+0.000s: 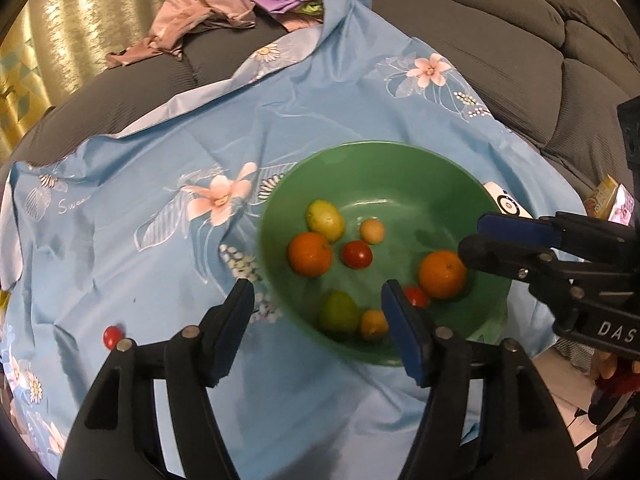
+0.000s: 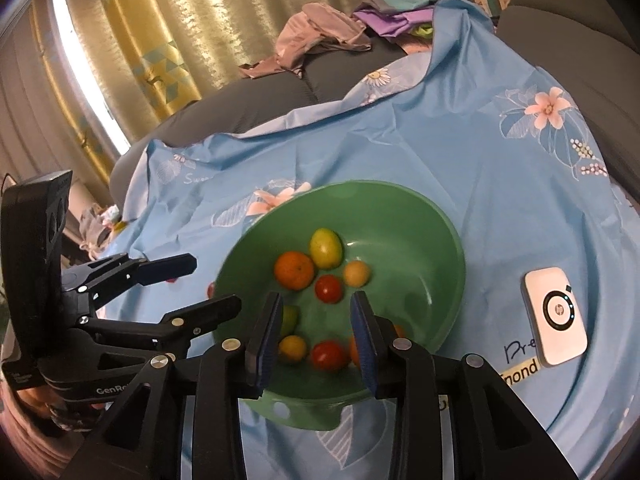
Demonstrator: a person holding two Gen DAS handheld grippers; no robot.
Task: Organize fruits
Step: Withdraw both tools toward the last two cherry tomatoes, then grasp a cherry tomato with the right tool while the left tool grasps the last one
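Observation:
A green bowl (image 1: 400,168) sits on a blue flowered cloth (image 1: 160,140) and holds several fruits: two oranges (image 1: 309,254), red tomatoes (image 1: 357,254), green-yellow fruits (image 1: 325,220) and small yellow ones. One small red tomato (image 1: 112,337) lies on the cloth at the left. My left gripper (image 1: 318,308) is open and empty over the bowl's near rim. My right gripper (image 2: 316,316) is open and empty above the bowl (image 2: 400,216); it also shows in the left wrist view (image 1: 476,236) beside an orange (image 1: 442,274).
A white HP device (image 2: 554,316) lies on the cloth right of the bowl. Grey sofa cushions (image 1: 500,40) surround the cloth. A heap of clothes (image 1: 208,16) lies at the back. Curtains (image 2: 180,20) hang behind.

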